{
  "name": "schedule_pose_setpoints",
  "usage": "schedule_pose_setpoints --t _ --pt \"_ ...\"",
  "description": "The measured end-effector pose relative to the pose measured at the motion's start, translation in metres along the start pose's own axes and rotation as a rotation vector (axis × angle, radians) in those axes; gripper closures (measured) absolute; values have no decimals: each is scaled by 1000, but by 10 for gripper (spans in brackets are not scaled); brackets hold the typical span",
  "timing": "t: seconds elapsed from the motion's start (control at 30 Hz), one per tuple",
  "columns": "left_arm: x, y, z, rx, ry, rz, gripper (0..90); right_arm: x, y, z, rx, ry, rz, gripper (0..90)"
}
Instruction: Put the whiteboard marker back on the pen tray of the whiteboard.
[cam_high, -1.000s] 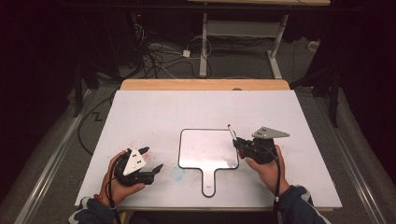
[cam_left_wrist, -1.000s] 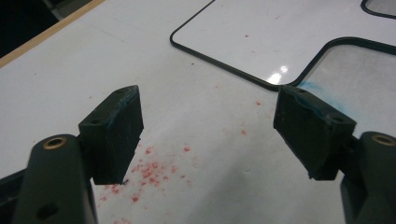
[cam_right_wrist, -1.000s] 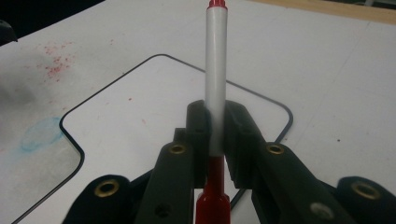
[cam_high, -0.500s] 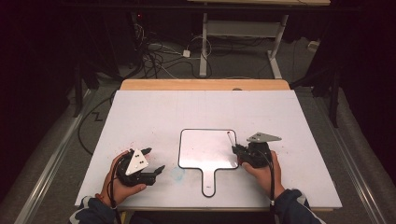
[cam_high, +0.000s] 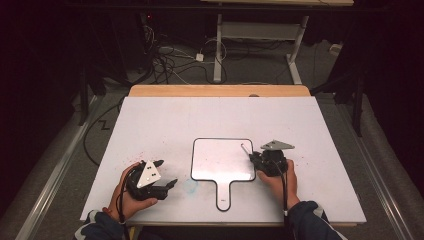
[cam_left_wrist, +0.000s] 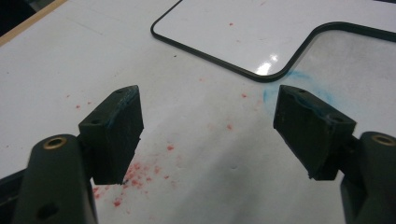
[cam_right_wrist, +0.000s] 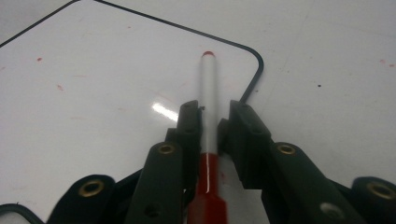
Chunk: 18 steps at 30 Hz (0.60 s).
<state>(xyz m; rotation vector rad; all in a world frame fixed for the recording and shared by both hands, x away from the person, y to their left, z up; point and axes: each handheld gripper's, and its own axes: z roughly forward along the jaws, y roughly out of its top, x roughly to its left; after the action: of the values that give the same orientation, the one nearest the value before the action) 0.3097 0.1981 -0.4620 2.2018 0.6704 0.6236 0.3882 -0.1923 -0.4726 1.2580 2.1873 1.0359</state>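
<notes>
fingers (cam_right_wrist: 189, 122): black | screws: brass | plates: grey triangular | sleeves: dark

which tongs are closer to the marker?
Right. The right tongs straddle the marker lying on the whiteboard; the left tongs sit open beyond its far side.

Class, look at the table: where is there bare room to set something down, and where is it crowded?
The table is bare across its far half, between the wooden edge and the small whiteboard, and on the far-left and far-right sides. The near strip is crowded: left gripper, whiteboard handle, right gripper with its red marker.
</notes>
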Motion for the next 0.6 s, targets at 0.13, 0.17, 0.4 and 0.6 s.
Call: schedule_pose_setpoints --t 0.13,0.17,0.4,0.6 --pt "0 0 -1 -1 3 -1 230 2 5 -1 3 -16 -46 659" --pt "0 0 -1 -1 3 -1 230 2 5 -1 3 -16 -46 659" --pt "0 -1 1 7 3 -5 230 5 22 0 -31 120 -201 849" --pt "-1 -2 2 23 -10 -10 231 11 24 15 60 166 -308 879"
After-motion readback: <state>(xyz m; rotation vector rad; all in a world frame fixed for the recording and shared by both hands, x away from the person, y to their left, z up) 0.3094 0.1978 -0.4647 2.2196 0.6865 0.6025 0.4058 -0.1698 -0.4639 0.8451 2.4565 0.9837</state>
